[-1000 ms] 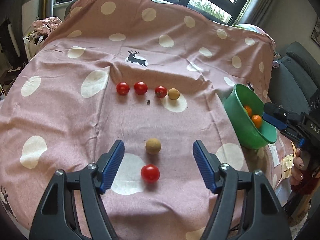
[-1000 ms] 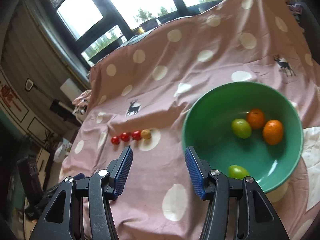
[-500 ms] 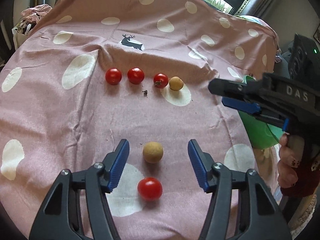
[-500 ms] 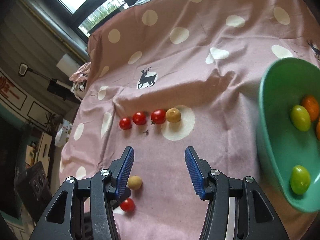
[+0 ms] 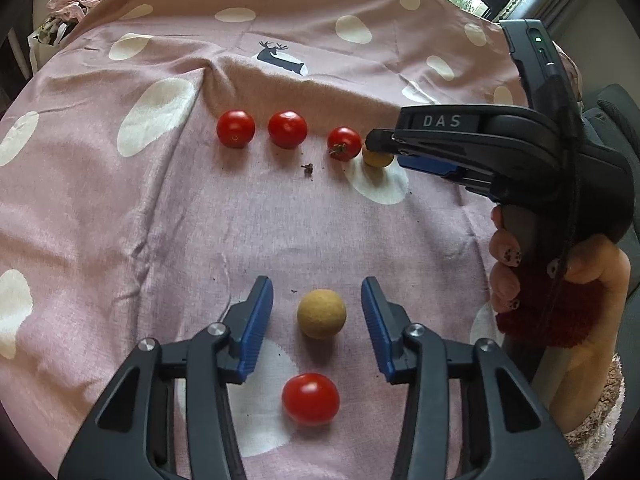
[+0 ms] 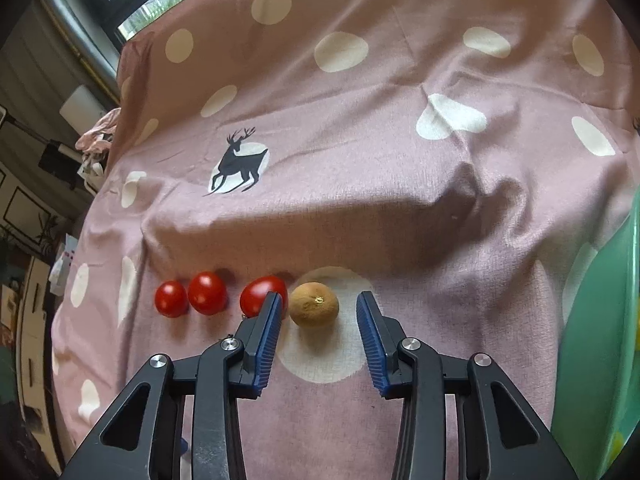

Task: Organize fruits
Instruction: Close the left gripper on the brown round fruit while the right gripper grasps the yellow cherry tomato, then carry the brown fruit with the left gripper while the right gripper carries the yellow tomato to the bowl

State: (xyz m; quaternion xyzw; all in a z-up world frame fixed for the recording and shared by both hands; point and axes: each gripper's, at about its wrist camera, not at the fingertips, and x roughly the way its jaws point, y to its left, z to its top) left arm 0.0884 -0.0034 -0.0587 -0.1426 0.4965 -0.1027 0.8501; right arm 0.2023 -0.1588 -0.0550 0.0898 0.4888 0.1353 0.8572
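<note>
While both grippers close without yet touching, a brown fruit [image 5: 321, 313] lies between the left gripper [image 5: 317, 322] pads; the right gripper [image 6: 318, 328] straddles another brown fruit [image 6: 314, 305] beside the tomato row [image 6: 208, 293].

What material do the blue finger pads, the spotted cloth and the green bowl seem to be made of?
Blue finger pads: probably rubber or soft plastic, matte, with fine ridges across the face.
Spotted cloth: woven fabric, matte; it creases and folds, and a weave texture shows.
Green bowl: likely plastic, smooth with a soft sheen; only its edge is in view, so this is uncertain.
</note>
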